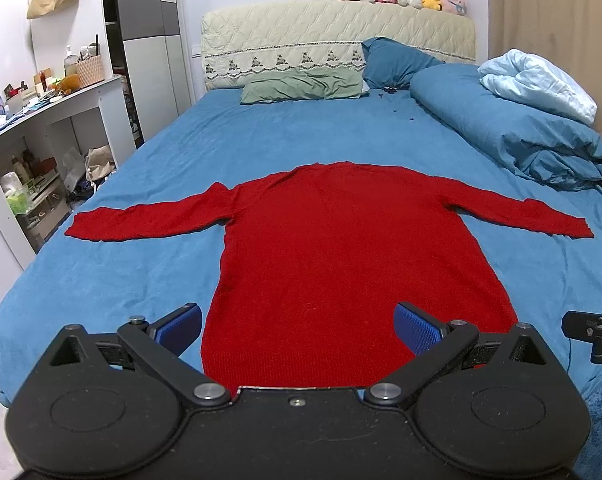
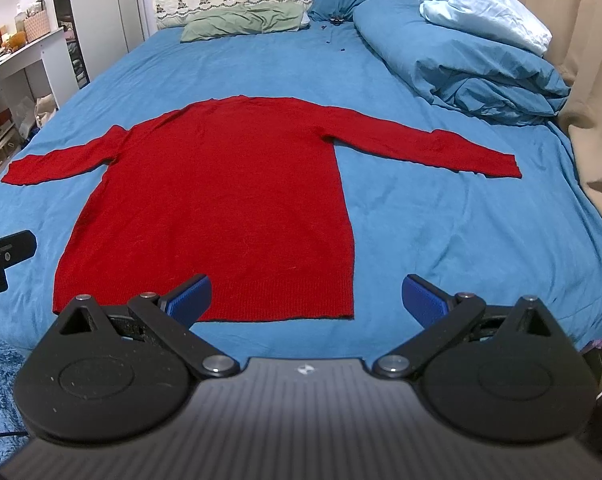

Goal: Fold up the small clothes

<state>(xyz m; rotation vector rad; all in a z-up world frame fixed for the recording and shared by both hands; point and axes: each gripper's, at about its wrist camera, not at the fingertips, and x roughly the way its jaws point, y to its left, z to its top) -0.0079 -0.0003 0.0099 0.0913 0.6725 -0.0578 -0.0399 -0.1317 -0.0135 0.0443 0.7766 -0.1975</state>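
Knitwear lies straight ahead of both tools: a red long-sleeved knitted sweater (image 1: 341,248), spread flat on the blue cotton bedsheet (image 1: 149,264), its long axis running away from them, ribbed hem nearest, sleeves out sideways. The left gripper (image 1: 299,326) hangs over the hem's middle, jaws wide apart and empty; the right gripper (image 2: 307,298) hangs near the hem's right corner, jaws likewise spread with nothing between them. Each sleeve probably suits the arm on its own side.

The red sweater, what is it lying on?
The red sweater lies spread flat on the blue bedsheet. Whatever is directly beneath it is covered, so nothing else can be seen.
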